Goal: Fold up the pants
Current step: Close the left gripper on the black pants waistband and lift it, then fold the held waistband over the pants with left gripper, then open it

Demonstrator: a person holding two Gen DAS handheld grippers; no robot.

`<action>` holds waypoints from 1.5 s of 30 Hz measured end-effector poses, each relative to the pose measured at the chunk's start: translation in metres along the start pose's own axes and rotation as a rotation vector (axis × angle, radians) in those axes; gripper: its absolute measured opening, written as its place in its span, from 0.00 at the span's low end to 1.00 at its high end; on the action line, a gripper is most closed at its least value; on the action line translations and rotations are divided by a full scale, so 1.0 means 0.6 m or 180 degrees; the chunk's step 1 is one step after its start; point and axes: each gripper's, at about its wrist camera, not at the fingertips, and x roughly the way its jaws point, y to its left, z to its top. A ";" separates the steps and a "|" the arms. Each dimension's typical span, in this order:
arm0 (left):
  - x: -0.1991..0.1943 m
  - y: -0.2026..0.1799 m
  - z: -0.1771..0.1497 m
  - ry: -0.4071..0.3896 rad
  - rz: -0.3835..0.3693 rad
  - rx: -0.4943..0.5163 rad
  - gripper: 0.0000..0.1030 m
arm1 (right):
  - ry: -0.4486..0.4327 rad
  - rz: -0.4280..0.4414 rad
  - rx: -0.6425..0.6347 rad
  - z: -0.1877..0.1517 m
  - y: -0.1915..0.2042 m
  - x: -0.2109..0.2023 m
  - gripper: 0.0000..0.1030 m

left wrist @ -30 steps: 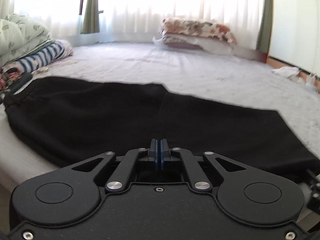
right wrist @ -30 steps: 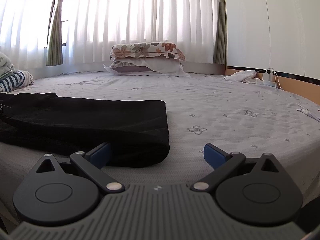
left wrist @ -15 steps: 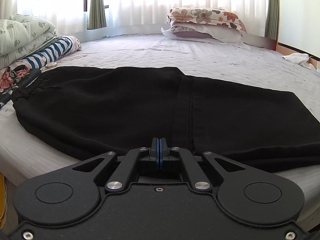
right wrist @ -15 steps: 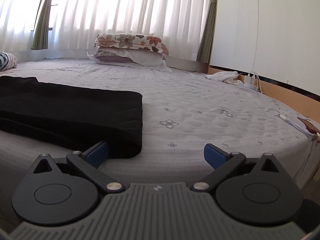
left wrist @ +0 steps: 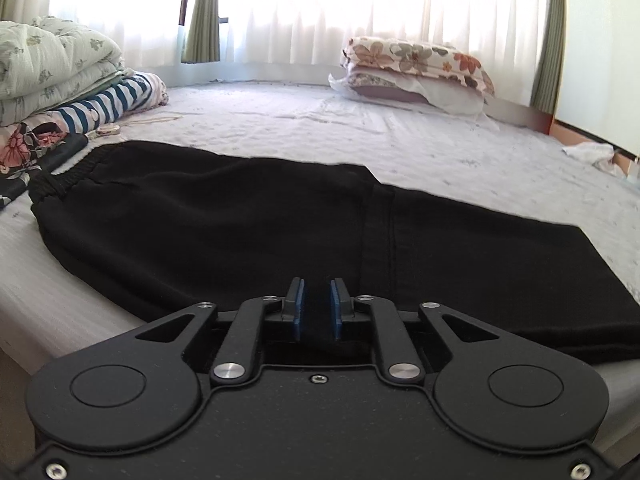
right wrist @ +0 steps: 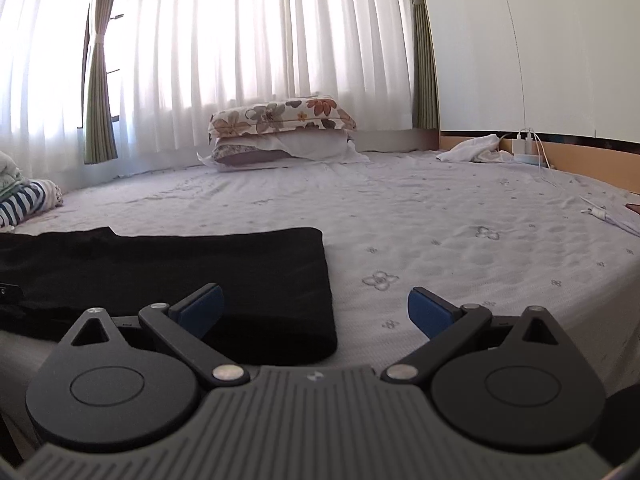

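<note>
While pants [left wrist: 280, 232] lie flat | left claw [left wrist: 316, 308] slightly apart | right claw [right wrist: 316, 312] wide apart

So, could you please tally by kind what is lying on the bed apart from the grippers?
Black pants: 1
Pillows, stacked, floral pillow above white pillow: 2
Folded floral quilt: 1
Striped garment: 1
Crumpled white cloth: 1
Total: 6

You've got matt black knit cloth pants [left wrist: 256, 236] on a dimpled quilted cotton bedsheet [right wrist: 440, 216]; left gripper [left wrist: 316, 308] matt black plastic, blue rubbery pads [left wrist: 298, 312].
</note>
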 end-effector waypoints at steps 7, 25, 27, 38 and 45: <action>0.004 0.091 0.033 -0.0236 0.0487 -0.0306 0.55 | 0.0096 0.0377 0.0049 0.024 0.085 0.060 1.00; 0.077 0.252 0.065 -0.0036 0.1164 -0.0836 0.79 | 0.0378 0.0616 -0.0748 -0.029 0.377 0.148 0.92; 0.083 0.259 0.065 -0.0027 0.1182 -0.0891 0.80 | 0.0426 0.0632 -0.0738 -0.029 0.376 0.149 0.92; 0.084 0.366 0.056 -0.0566 0.1411 -0.2204 0.90 | 0.0523 0.0726 -0.0736 -0.027 0.372 0.158 0.94; 0.120 0.419 0.060 -0.0601 0.1484 -0.2500 0.89 | 0.0521 0.0746 -0.0746 -0.029 0.371 0.159 0.94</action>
